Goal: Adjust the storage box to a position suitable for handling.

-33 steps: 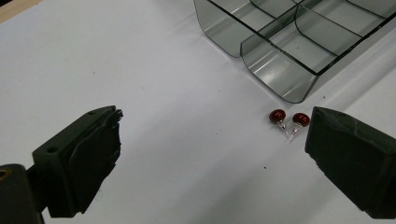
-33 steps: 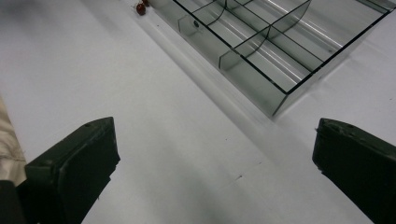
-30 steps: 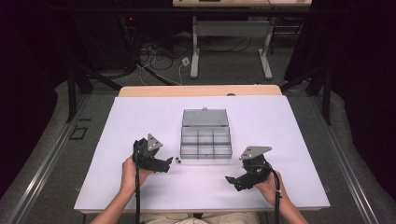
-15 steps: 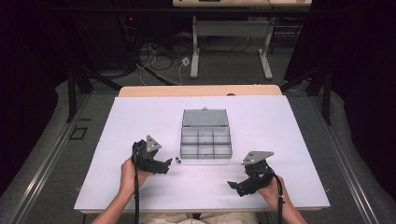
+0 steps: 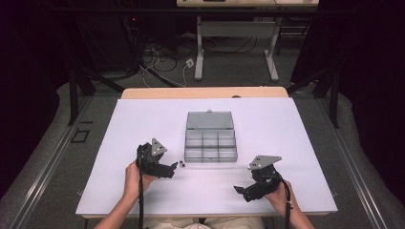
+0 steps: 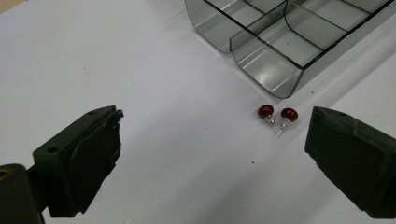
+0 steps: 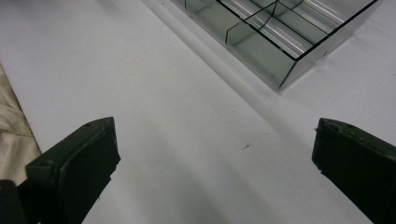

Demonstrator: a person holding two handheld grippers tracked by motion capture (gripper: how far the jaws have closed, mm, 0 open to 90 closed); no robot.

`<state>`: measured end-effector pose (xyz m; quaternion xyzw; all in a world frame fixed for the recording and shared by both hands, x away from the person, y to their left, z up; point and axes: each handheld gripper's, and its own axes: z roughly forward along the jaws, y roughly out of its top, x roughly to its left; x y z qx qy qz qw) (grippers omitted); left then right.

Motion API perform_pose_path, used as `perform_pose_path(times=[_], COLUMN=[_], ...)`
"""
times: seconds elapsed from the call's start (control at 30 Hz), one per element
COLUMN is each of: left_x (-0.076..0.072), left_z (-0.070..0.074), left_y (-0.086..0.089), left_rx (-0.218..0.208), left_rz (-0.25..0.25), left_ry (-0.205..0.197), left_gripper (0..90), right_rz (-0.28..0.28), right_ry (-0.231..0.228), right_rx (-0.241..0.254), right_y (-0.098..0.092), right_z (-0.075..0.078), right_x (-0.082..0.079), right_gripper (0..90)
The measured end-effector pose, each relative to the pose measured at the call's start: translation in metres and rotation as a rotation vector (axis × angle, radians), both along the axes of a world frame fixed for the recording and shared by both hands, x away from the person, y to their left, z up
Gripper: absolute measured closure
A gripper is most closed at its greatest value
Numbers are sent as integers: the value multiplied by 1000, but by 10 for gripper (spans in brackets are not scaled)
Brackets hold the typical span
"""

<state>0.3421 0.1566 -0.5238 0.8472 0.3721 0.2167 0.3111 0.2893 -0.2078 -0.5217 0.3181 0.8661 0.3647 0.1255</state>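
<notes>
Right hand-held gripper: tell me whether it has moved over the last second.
Yes. The right hand-held gripper has drawn back toward the person's edge of the table, farther from the compartment box, which stayed put.

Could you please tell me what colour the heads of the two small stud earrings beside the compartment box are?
Dark glossy red; the earrings show best in the left gripper view.

left tool point(image 5: 175, 168) agape, right tool point(image 5: 239, 190) agape
</notes>
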Motion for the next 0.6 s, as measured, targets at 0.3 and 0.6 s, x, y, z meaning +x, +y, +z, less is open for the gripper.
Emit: perform_pose_path(times=[0.3,0.6], left_x=[-1,0], left_z=[0,-1], left_y=[-2,-2], left_rx=[-5,2], left_rz=[0,-3], left_ry=[4,7], left_gripper=[35,37], right_rz=[-4,1], right_ry=[3,17], right_rx=[1,0], right_y=[-1,-1], right_z=[0,-1], right_x=[0,0], right_gripper=[0,0])
